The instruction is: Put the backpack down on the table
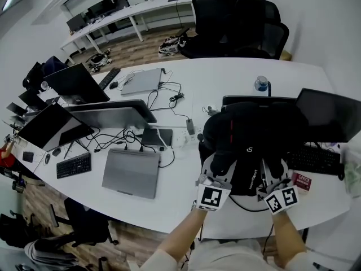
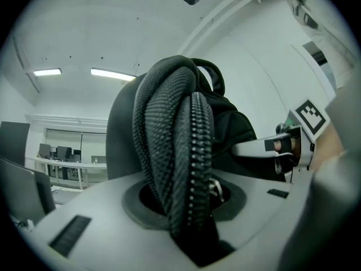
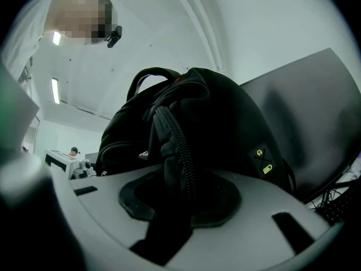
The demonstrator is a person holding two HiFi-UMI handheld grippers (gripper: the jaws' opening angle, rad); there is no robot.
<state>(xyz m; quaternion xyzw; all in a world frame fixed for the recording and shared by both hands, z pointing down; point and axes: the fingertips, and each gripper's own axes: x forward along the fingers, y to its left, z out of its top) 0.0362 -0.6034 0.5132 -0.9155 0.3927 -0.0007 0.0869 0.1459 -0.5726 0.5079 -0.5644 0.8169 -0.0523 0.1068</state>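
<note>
I am looking at a long white table (image 1: 225, 78) in an office with a wood floor, black swivel chairs (image 1: 242, 21) on its far side and a second row of desks beyond them. Well left of both tongs lie a black keyboard (image 1: 74, 165) and a closed grey laptop (image 1: 131, 173), among black cables and dark screens.

The left gripper (image 1: 219, 165) points level. Its jaws are only narrowly parted, and a black ribbed strap with a zipper edge runs loosely down between them. That strap belongs to the black fabric backpack (image 1: 248, 131), which sits on the table just beyond both tongs, right in front of the jaws and against a dark monitor (image 1: 330, 114) behind it.

The right gripper (image 1: 274, 173), just beside the left one, is also slightly parted, with another black zippered fold of the bag in the gap. To its right are a second black keyboard (image 1: 316, 160) and the table edge.
</note>
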